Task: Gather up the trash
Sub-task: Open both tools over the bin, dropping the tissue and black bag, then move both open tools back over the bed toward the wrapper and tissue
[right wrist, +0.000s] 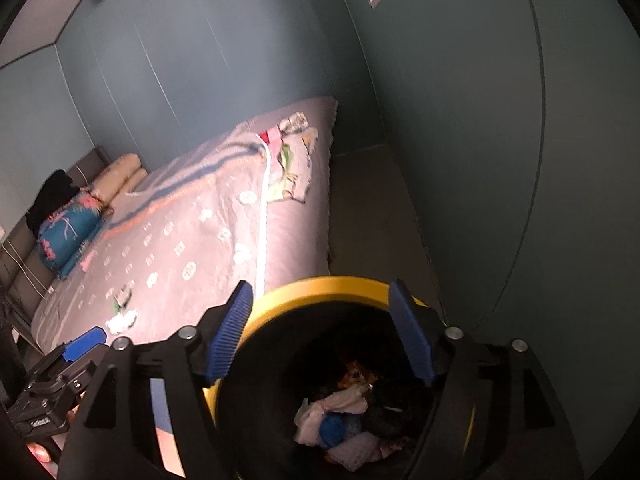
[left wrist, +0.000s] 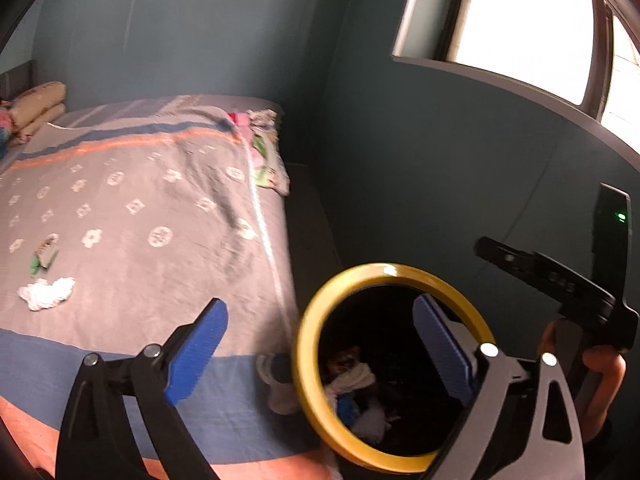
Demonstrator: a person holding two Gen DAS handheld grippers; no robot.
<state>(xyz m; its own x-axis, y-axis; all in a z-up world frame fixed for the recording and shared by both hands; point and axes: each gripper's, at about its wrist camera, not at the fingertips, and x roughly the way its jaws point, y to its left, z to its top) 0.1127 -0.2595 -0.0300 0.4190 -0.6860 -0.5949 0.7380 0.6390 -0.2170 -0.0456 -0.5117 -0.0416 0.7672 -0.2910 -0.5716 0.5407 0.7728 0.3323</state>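
Note:
A black trash bin with a yellow rim stands beside the bed and holds crumpled paper and wrappers. My left gripper is open and empty, one finger over the bed, the other over the bin mouth. My right gripper is open and empty, directly above the bin. On the bed lie a crumpled white tissue and a small green and white wrapper, well left of both grippers.
The bed has a grey patterned cover, with pillows at its head and a floral cloth near the far edge. A dark wall and a narrow floor strip run along the right. A window is above.

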